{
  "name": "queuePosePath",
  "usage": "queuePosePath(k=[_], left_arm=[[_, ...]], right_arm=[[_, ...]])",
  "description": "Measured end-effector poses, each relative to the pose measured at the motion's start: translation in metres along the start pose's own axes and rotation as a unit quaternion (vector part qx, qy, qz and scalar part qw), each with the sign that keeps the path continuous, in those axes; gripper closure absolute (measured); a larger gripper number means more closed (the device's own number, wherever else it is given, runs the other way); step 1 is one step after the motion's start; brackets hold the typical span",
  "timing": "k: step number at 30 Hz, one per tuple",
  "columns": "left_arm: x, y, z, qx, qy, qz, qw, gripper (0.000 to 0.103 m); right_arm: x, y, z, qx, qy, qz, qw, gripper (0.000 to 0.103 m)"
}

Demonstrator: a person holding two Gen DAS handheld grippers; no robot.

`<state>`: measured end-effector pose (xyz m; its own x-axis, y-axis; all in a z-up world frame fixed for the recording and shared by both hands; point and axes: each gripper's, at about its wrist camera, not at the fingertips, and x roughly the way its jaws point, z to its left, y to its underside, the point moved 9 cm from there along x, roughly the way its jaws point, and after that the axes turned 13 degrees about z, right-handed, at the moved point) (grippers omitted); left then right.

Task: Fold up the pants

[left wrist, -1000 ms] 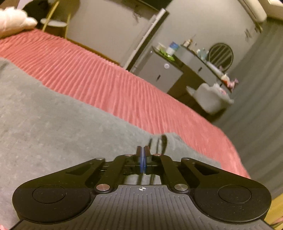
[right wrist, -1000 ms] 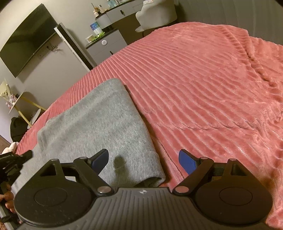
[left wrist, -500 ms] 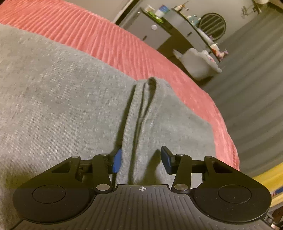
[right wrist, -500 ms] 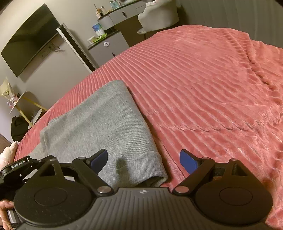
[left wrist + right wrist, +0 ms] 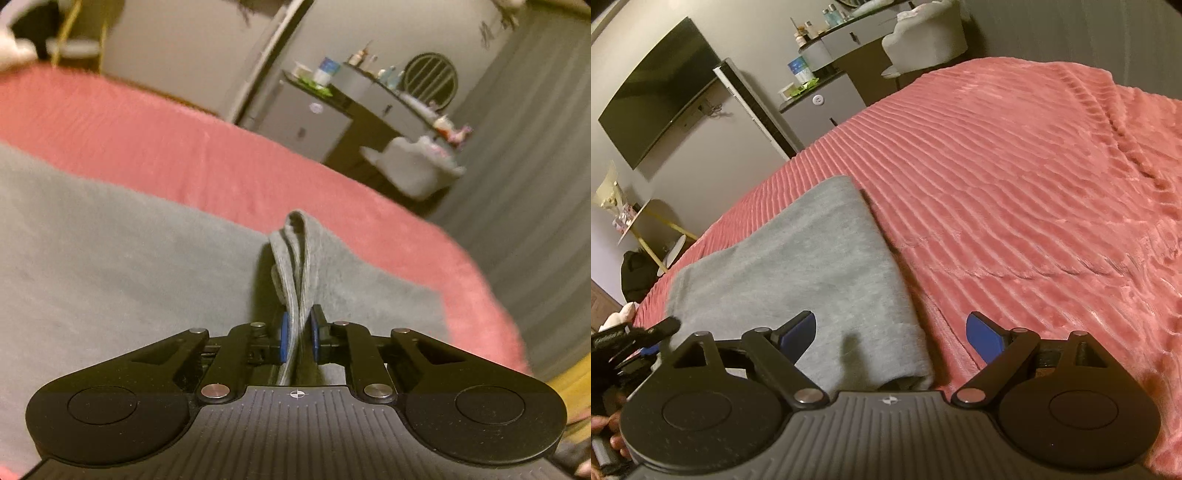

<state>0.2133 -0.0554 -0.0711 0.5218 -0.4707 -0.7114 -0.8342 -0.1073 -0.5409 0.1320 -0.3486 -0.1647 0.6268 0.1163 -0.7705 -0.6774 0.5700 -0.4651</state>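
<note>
Grey pants point(image 5: 110, 266) lie flat on a pink ribbed bedspread point(image 5: 155, 147). My left gripper point(image 5: 298, 338) is shut on a pinched ridge of the grey fabric point(image 5: 295, 251), which stands up between the blue pads. In the right wrist view the pants point(image 5: 798, 258) lie folded at the left, their near edge just under the gripper. My right gripper point(image 5: 890, 332) is open and empty, low over that near edge. The left gripper point(image 5: 635, 332) shows at the far left of that view.
The bedspread point(image 5: 1034, 203) spreads wide to the right of the pants. Beyond the bed stand a grey cabinet point(image 5: 827, 103) with bottles, a white chair point(image 5: 923, 40), a wall television point(image 5: 657, 88) and grey curtains point(image 5: 535, 184).
My left gripper, shut and empty a second ago, opened over a fabric ridge and has now closed on it and tilted up. The right gripper stays open and almost still.
</note>
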Motion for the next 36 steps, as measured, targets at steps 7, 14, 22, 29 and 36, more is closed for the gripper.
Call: queuePosePath(k=[7, 14, 22, 29, 36], left_arm=[[0.007, 0.006, 0.036, -0.059, -0.027, 0.022, 0.9977, 0.089], [-0.015, -0.003, 0.059, -0.13, -0.006, -0.03, 0.9911, 0.065], [0.002, 0.026, 0.048, -0.107, 0.05, 0.062, 0.991, 0.03], [0.004, 0.027, 0.061, -0.115, -0.011, 0.052, 0.9919, 0.08], [-0.083, 0.015, 0.145, -0.258, -0.103, -0.097, 0.9557, 0.029]], right_arm=[[0.002, 0.0, 0.0, -0.002, 0.003, 0.004, 1.0, 0.014], [0.003, 0.0, 0.002, -0.006, 0.004, 0.005, 1.0, 0.014], [0.004, 0.002, 0.006, -0.019, 0.012, 0.01, 1.0, 0.014], [0.003, 0.002, 0.0, -0.004, 0.016, 0.012, 1.0, 0.014], [-0.001, 0.004, 0.0, -0.003, 0.008, 0.009, 1.0, 0.014]])
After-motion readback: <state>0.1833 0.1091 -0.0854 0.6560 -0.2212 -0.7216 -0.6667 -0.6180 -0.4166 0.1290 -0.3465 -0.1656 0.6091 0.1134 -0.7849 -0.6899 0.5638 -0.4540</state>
